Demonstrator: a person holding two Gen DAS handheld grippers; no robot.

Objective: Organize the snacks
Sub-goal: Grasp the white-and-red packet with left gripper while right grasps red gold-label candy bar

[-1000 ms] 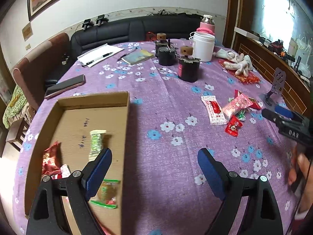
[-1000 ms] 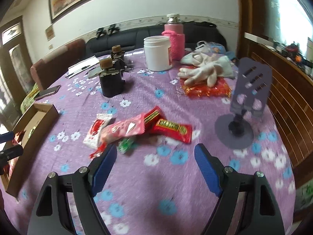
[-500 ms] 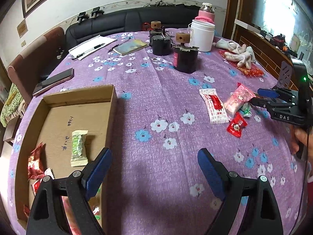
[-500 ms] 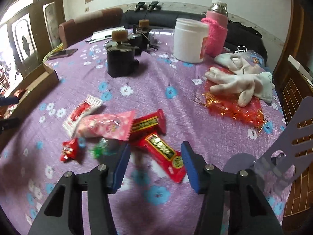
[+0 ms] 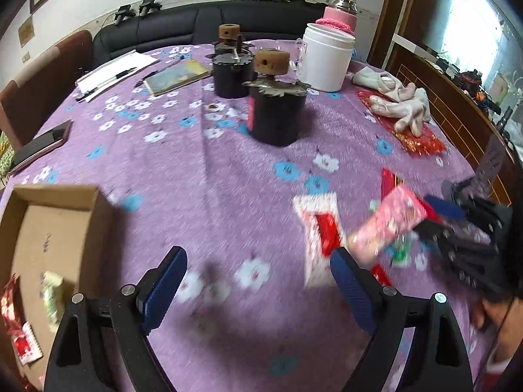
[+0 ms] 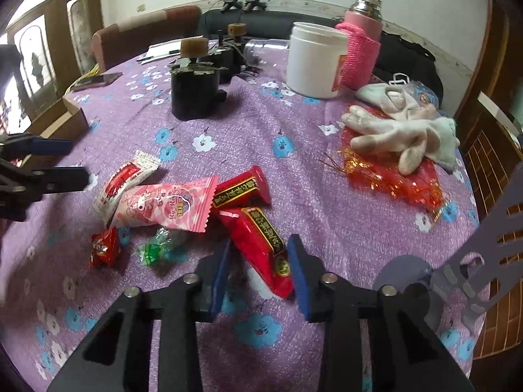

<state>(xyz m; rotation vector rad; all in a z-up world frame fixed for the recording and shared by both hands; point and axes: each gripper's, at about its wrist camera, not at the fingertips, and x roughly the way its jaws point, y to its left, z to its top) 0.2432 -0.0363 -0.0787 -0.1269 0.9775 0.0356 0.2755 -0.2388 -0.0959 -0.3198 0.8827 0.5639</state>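
A red snack bar [image 6: 258, 245] lies between the pads of my right gripper [image 6: 258, 261]. Its jaws are closing, and both pads touch the bar's sides. Beside it on the purple cloth lie a second red bar [image 6: 242, 187], a pink packet [image 6: 163, 205], a white-and-red packet [image 6: 124, 179], a small red candy [image 6: 104, 250] and a green candy [image 6: 157, 250]. My left gripper [image 5: 258, 281] hangs open and empty over the cloth, between the cardboard box [image 5: 55, 192] and the white-and-red packet [image 5: 322, 232]. A green packet [image 5: 52, 294] and red wrappers [image 5: 9, 303] lie in the box.
Two black jars [image 5: 278, 117] with cork knobs, a white tub [image 5: 327, 58] and a pink flask [image 5: 336, 19] stand at the back. Pale gloves [image 6: 402, 137] lie on red foil at the right. A grey phone stand [image 6: 490, 245], a phone [image 5: 39, 147] and a notebook [image 5: 176, 76] ring the table.
The left gripper has swung right towards the snacks, so the box now sits at the view's left edge. The right gripper's jaws have narrowed from wide apart onto the red bar.
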